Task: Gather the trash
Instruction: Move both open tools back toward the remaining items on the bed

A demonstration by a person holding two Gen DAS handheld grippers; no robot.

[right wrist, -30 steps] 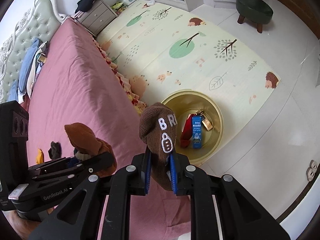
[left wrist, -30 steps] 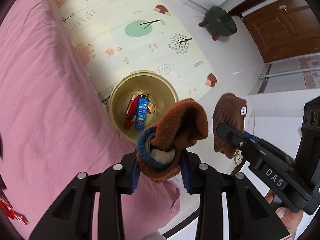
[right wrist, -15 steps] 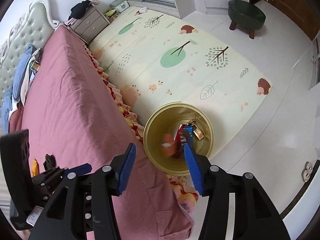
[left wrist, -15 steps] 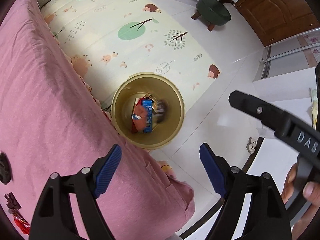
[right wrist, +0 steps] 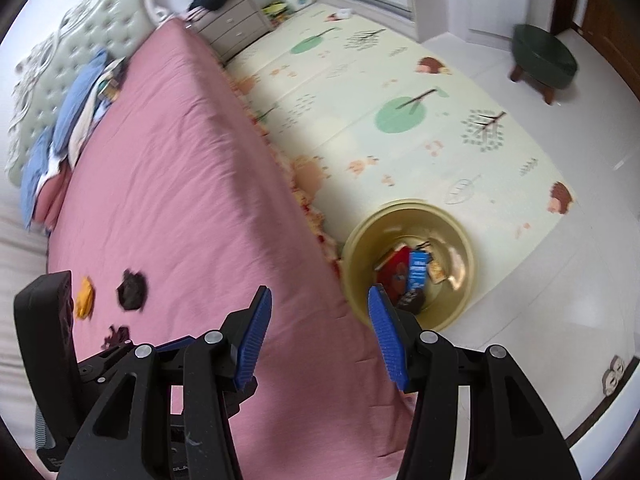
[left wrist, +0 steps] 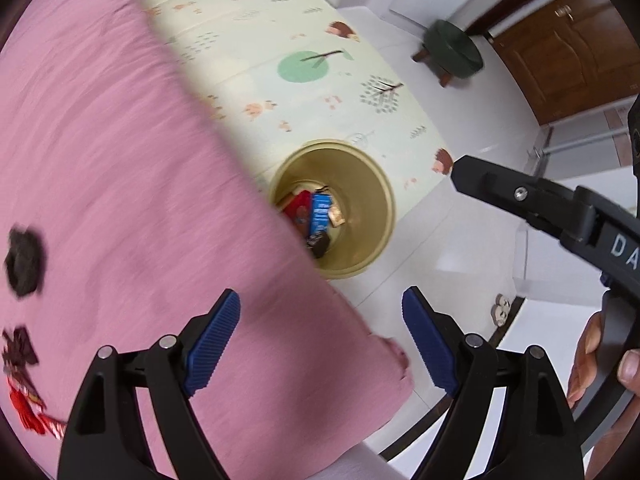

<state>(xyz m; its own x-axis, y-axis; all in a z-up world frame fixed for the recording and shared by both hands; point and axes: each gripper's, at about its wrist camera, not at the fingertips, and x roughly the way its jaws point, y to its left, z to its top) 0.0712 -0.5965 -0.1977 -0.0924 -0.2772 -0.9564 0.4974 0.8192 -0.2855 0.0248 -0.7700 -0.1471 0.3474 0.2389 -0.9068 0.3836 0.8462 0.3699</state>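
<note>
Both the left tool (left wrist: 320,340) and right tool (right wrist: 318,332) now stand open and empty, the two brown socks dropped into the yellow bin (right wrist: 460,236) beside the bed's (right wrist: 180,180) foot corner, freeing them for remaining scraps.

- the left hand-held gripper (left wrist: 320,338) hangs over the corner of a pink bed (left wrist: 120,168), its blue-padded jaws wide apart with nothing between them.
- a yellow bin (left wrist: 366,208) stands on the floor just beside the bed, on the edge of a tree-print play mat (left wrist: 280,40).
- inside it lie a blue carton (left wrist: 320,212), a red packet (left wrist: 298,209) and a dark item.
- a dark lump (left wrist: 24,266) and red scraps (left wrist: 30,408) lie on the bed.
- the right hand-held gripper (left wrist: 458,172) reaches in from the right, fingers (left wrist: 586,354) on its handle.
</note>
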